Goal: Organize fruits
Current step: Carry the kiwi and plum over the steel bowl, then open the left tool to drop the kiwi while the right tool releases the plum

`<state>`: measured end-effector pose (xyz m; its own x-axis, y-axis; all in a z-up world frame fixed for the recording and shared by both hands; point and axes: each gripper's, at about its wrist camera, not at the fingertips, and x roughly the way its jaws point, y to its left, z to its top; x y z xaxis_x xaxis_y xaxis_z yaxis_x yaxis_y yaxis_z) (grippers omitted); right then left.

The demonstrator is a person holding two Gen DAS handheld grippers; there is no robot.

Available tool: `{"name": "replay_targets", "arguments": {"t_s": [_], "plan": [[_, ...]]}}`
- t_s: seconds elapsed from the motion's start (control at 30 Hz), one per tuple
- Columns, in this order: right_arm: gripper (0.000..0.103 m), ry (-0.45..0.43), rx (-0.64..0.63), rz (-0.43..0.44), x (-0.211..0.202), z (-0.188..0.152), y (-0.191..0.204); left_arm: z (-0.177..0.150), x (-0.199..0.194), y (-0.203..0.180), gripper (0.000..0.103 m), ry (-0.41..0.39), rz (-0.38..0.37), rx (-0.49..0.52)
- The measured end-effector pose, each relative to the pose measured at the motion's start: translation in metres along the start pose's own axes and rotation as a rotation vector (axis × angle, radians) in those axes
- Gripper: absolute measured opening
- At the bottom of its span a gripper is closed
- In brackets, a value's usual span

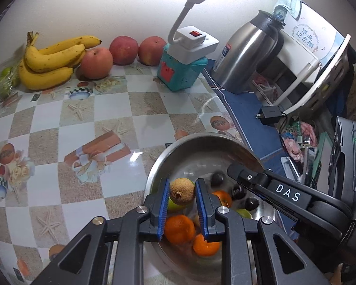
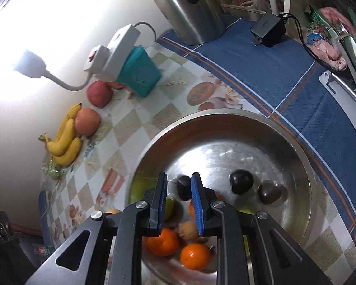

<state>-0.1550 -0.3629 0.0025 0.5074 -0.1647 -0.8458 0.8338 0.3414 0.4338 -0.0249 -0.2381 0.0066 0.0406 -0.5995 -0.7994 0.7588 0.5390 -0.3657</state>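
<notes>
A steel bowl [image 1: 178,147] [image 2: 296,147] holds several oranges [image 1: 179,229] [image 2: 194,256], green fruits [image 1: 175,204], dark plums [image 2: 241,181] and a brown kiwi. My left gripper [image 1: 182,191] is shut on the brown kiwi [image 1: 181,191], held just above the fruit in the bowl. My right gripper [image 2: 179,188] is open and empty over the bowl, with a dark plum [image 2: 184,187] beyond its fingers. Bananas [image 1: 49,59] and three apples [image 1: 96,63] lie at the back by the wall.
A teal box with a white lamp base [image 1: 182,71] stands behind the bowl. A steel kettle [image 1: 244,54], a black charger [image 1: 270,114] and a white rack [image 1: 308,59] sit on the blue cloth at right. The right gripper's body [image 1: 287,194] reaches in beside the bowl.
</notes>
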Motion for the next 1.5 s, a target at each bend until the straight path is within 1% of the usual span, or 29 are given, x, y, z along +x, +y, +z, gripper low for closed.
{"name": "replay_targets", "arguments": {"t_s": [0.13, 0.27, 0.57, 0.73, 0.83, 0.9, 0.93, 1.03, 1.13, 1.17, 1.2, 1.23, 1.27, 1.3, 1.33, 1.37, 1.4, 1.43, 1.5], "plan": [[0.022, 0.008, 0.005, -0.002, 0.012, -0.001, -0.003, -0.001, 0.006, 0.005, 0.024, -0.009, 0.001, -0.012], [0.022, 0.009, 0.003, -0.013, 0.014, -0.003, -0.003, -0.002, 0.009, 0.005, 0.024, -0.014, 0.008, -0.007], [0.022, 0.018, 0.005, -0.024, 0.017, -0.003, -0.002, -0.004, 0.019, 0.013, 0.024, 0.017, 0.024, -0.027], [0.022, 0.018, -0.001, -0.025, 0.017, -0.003, -0.001, -0.004, 0.019, 0.016, 0.025, 0.020, 0.023, -0.039], [0.022, 0.016, -0.003, -0.023, 0.016, -0.003, -0.001, -0.004, 0.018, 0.016, 0.027, 0.018, 0.013, -0.041], [0.022, 0.014, -0.005, -0.021, 0.015, -0.003, -0.001, -0.003, 0.016, 0.016, 0.036, 0.013, 0.012, -0.040], [0.022, 0.013, -0.005, -0.020, 0.015, -0.003, -0.001, -0.003, 0.016, 0.015, 0.038, 0.012, 0.011, -0.040], [0.022, 0.011, -0.007, -0.021, 0.013, -0.004, -0.001, -0.003, 0.014, 0.016, 0.038, 0.009, 0.005, -0.045], [0.022, 0.010, -0.013, -0.023, 0.012, -0.004, 0.000, -0.001, 0.010, 0.019, 0.039, -0.003, 0.016, -0.054], [0.022, 0.011, -0.016, -0.024, 0.013, -0.004, 0.001, 0.000, 0.009, 0.020, 0.044, -0.006, 0.020, -0.058], [0.022, 0.013, -0.019, -0.025, 0.013, -0.004, 0.001, 0.000, 0.008, 0.022, 0.055, -0.008, 0.029, -0.066], [0.022, 0.016, -0.025, -0.026, 0.014, -0.004, 0.002, 0.001, 0.007, 0.025, 0.063, -0.012, 0.040, -0.075], [0.022, 0.018, -0.031, -0.026, 0.014, -0.005, 0.003, 0.001, 0.005, 0.028, 0.074, -0.016, 0.057, -0.090], [0.022, 0.020, -0.036, -0.030, 0.015, -0.005, 0.004, 0.002, 0.004, 0.032, 0.076, -0.017, 0.073, -0.101], [0.026, 0.022, -0.042, -0.036, 0.016, -0.004, 0.005, 0.002, 0.004, 0.036, 0.077, -0.016, 0.091, -0.112], [0.031, 0.025, -0.049, -0.042, 0.016, -0.005, 0.006, 0.002, 0.003, 0.042, 0.081, -0.017, 0.114, -0.131], [0.044, 0.028, -0.055, -0.048, 0.017, -0.005, 0.007, 0.002, 0.003, 0.046, 0.083, -0.018, 0.127, -0.142], [0.056, 0.029, -0.061, -0.055, 0.018, -0.005, 0.008, 0.002, 0.002, 0.052, 0.090, -0.020, 0.148, -0.160], [0.059, 0.028, -0.074, -0.062, 0.019, -0.005, 0.009, 0.002, 0.001, 0.061, 0.100, -0.024, 0.184, -0.185]]}}
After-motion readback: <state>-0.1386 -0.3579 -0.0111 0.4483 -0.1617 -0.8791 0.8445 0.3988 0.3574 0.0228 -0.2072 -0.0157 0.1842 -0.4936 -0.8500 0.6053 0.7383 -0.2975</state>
